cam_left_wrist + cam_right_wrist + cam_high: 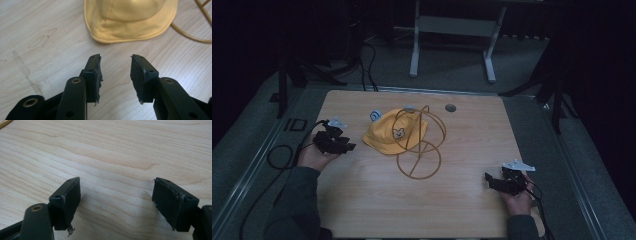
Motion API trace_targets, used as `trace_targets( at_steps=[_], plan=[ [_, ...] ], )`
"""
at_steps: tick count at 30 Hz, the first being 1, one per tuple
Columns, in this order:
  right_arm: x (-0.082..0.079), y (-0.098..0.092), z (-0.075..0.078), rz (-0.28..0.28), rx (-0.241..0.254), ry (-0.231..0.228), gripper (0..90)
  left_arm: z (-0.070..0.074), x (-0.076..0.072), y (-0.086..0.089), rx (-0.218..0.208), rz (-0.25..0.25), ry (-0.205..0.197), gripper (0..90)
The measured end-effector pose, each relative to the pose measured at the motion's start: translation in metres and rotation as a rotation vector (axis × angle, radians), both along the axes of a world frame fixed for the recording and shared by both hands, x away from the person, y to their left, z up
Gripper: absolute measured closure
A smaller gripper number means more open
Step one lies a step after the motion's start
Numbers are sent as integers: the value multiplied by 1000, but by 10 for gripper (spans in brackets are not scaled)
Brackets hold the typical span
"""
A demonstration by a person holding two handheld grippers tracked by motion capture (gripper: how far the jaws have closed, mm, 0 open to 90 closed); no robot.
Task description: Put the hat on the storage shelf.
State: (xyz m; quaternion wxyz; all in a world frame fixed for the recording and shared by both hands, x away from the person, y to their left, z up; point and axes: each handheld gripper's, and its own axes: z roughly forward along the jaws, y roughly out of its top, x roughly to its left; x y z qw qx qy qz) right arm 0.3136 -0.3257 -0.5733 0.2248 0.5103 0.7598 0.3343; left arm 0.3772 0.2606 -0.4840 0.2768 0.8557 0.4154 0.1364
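The yellow hat (130, 20) lies on the tabletop (45, 37) just beyond the left gripper (115, 62), whose fingers (93, 72) are spread and empty; the right gripper (116, 187) stands spread too, well apart.

Table (362, 210): pale wood-grain top, round cable hole (450, 107) near the far edge. On it: yellow hat (395, 133) with a small animal patch, left of centre; gold wire stand (419, 150) just beside it, overlapping its right brim.
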Motion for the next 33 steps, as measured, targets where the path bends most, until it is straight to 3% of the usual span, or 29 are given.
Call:
trace_targets(
  at_steps=[7,17,33],
  plan=[
    [0,0,0,0,0,0,228,20,6,-7,21,-27,-12,599],
    [0,0,0,0,0,0,228,36,11,-11,40,-52,-15,600],
    [0,0,0,0,0,0,228,61,21,-13,19,-70,-42,603]
  ],
)
